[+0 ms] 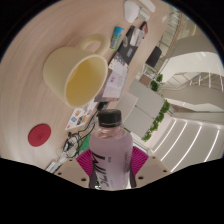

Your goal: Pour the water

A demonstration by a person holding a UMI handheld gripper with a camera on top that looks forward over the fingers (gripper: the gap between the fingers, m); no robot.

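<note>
Gripper view: the gripper is clamped on a capped bottle, both pink pads pressing its sides. The bottle is lifted, cap towards a yellow cup on the table. The cup looks empty; the bottle's fill is unclear. Judged step: carrying to the cup; next, tilt over its rim, though the cap appears on.

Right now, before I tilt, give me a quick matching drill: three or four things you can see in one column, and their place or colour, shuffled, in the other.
Things:
1. bottle
2. cup
3. round disc
4. bottle cap

Descriptions:
A. red, flat on the table beside the cup
B. black, on top of the bottle
C. yellow inside, open, beyond the bottle
D. pale lilac, between the gripper's pink pads

Pairs: 1-D, 2-C, 3-A, 4-B
</note>
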